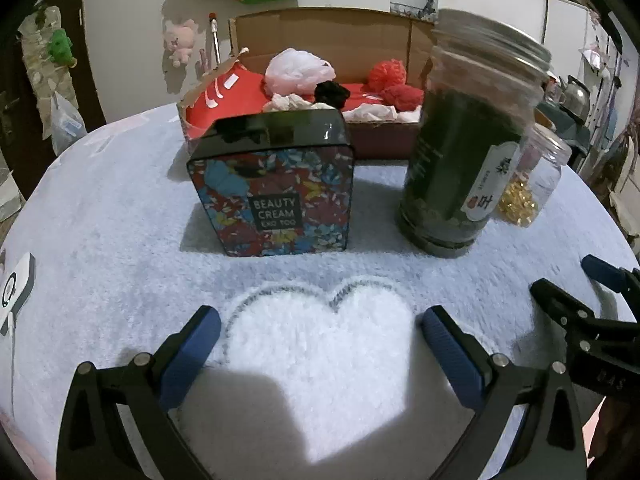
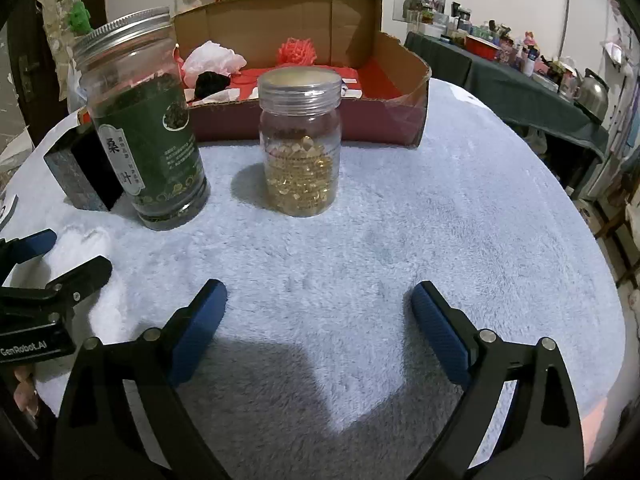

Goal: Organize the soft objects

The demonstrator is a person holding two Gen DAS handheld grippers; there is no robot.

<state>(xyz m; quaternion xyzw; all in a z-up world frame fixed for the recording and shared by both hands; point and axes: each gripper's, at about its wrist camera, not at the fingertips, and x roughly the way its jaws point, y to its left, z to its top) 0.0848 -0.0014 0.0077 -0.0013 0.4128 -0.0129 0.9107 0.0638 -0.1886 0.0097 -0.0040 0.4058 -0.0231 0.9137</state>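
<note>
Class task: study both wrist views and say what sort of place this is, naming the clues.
Probably a lived-in home room: a plush heart-patterned table cover, a kettle on a cluttered side table, and soft toys hung on the wall.

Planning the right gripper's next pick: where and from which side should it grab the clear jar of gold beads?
Grip the clear jar on its straight body below the ribbed lid, coming in level from the front. It stands upright, directly ahead of the open right gripper, with bare blanket to its right. The green-label jar stands apart on its left.
</note>
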